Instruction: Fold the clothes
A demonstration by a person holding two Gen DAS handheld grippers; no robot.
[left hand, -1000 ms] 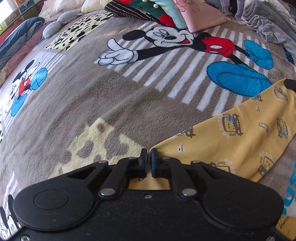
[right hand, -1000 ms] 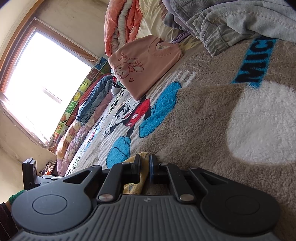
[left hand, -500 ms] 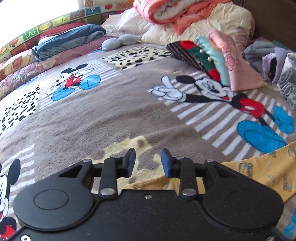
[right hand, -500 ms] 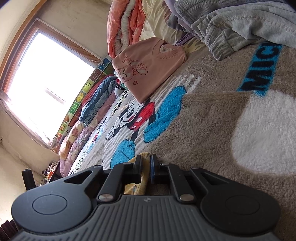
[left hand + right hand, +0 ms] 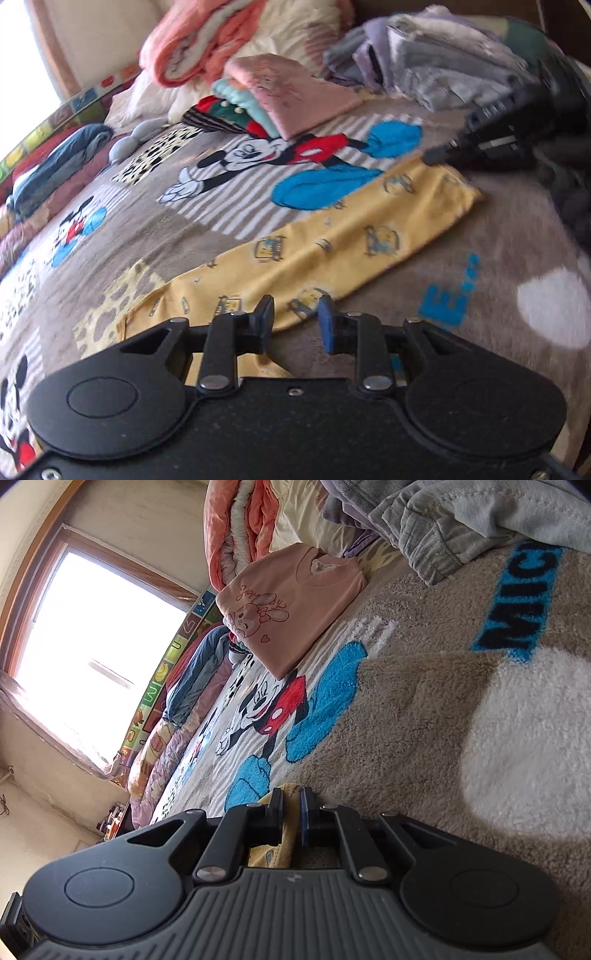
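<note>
yellow printed garment (image 5: 325, 243) is laid out in a long strip across the mickey blanket (image 5: 155, 229) on the bed, running diagonally toward the clothes pile (image 5: 436, 62) at the far edge. left gripper (image 5: 295, 325) tilts down over its near end, jaws parted with nothing pinched between them. right gripper (image 5: 291, 812) sits low and nearly level at the far end, pads clamped on a bunched bit of yellow cloth. folded pink shirt (image 5: 291, 602) sits further back.
</note>
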